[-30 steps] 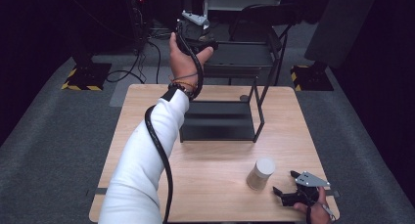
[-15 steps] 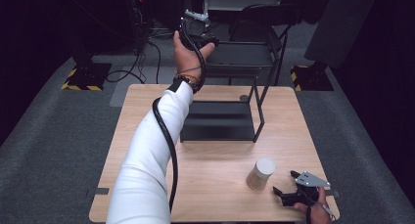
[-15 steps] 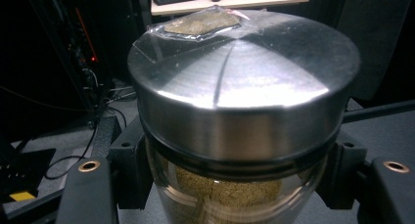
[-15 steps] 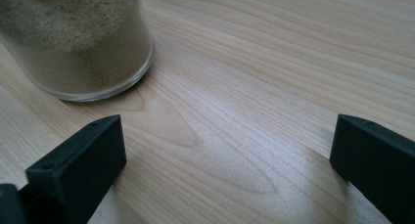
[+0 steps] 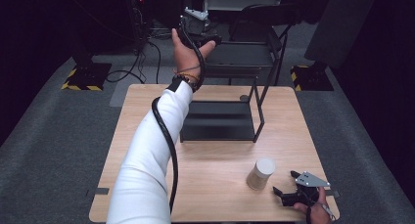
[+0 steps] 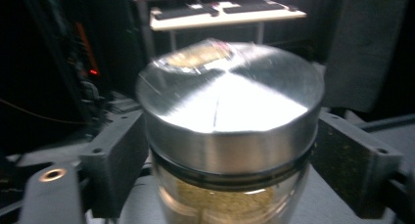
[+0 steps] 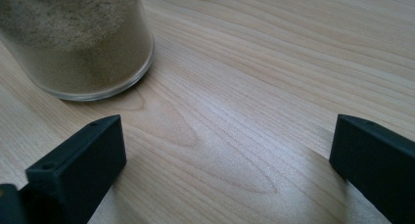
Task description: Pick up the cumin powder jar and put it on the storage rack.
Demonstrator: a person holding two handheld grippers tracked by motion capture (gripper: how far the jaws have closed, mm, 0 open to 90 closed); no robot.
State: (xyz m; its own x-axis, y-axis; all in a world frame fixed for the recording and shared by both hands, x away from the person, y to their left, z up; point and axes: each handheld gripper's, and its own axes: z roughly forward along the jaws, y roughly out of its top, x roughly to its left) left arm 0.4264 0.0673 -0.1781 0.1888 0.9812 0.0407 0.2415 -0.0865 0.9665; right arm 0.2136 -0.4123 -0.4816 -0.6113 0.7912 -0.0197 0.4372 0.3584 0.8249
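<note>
Dark room, a pale wooden table (image 5: 205, 185), and your left gripper (image 5: 203, 33) lifted high at the far side. Its jaws have just been opening, with a steel-lidded glass jar (image 6: 230, 111) of tan powder between them. In the left gripper view a jaw lies close against each side of the lid, but you cannot tell from it whether the pads are pressing. That jar stands upright, its long axis straight up and down, dead centre between the jaws. In the high view it hangs above the far, upper tier (image 5: 240, 67) of the black metal rack (image 5: 218, 121), so the coming move turns on that tier lying below and slightly right of it.

Your right gripper (image 5: 285, 182) rests at the near right corner of the table, jaws spread wide and empty. A second jar (image 5: 260, 174), also upright and filled with powder, stands just left of it and a touch farther; your right hand is much the nearer to it.

Count: two jars, one rack, two grippers.
</note>
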